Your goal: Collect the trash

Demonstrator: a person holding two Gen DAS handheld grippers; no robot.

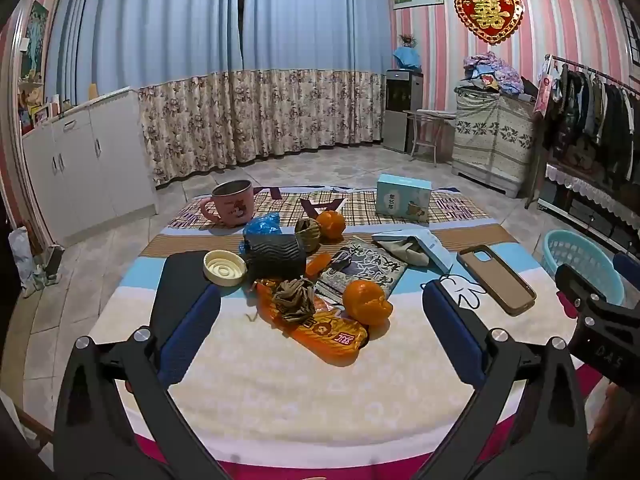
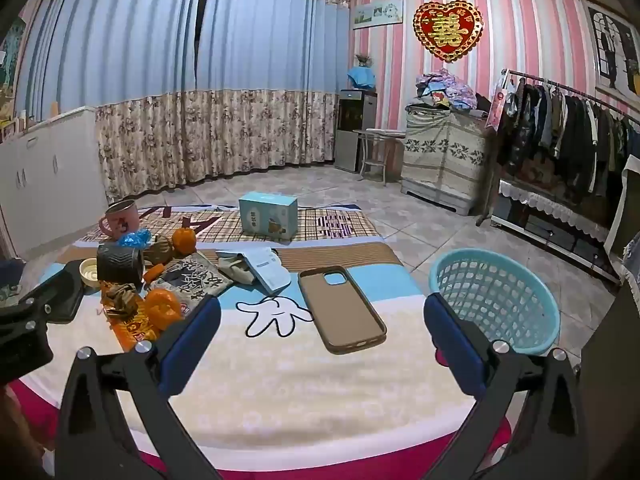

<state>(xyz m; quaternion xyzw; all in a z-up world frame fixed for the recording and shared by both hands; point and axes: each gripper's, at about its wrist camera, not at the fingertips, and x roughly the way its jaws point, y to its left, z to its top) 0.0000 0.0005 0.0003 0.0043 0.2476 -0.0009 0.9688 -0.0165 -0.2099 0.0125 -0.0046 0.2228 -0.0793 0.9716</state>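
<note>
Item: trash heap on a bed covered with a cartoon-print blanket (image 1: pixel 280 380).

Left tongs (image 1: pixel 320 316): I held them spread wide, nothing between the blue pads, tilted down over the blanket. Just beyond them lay the flat orange snack wrapper (image 1: pixel 324 332), a crumpled brown paper wad (image 1: pixel 294 300) on top of it, and an orange peel shaped like a hollow fruit (image 1: pixel 366 302) touching its right edge.

Right tongs (image 2: pixel 322 324): also spread wide and empty. Ahead of them lay a brown phone case (image 2: pixel 342 308); to their right stood the light-blue plastic mesh basket (image 2: pixel 496 304), off the bed's edge.

Handling note, my judgement: I should have taken the paper wad first with the left tongs, pinching its middle so the wrapper stayed behind, and left the phone case alone as not trash.
</note>
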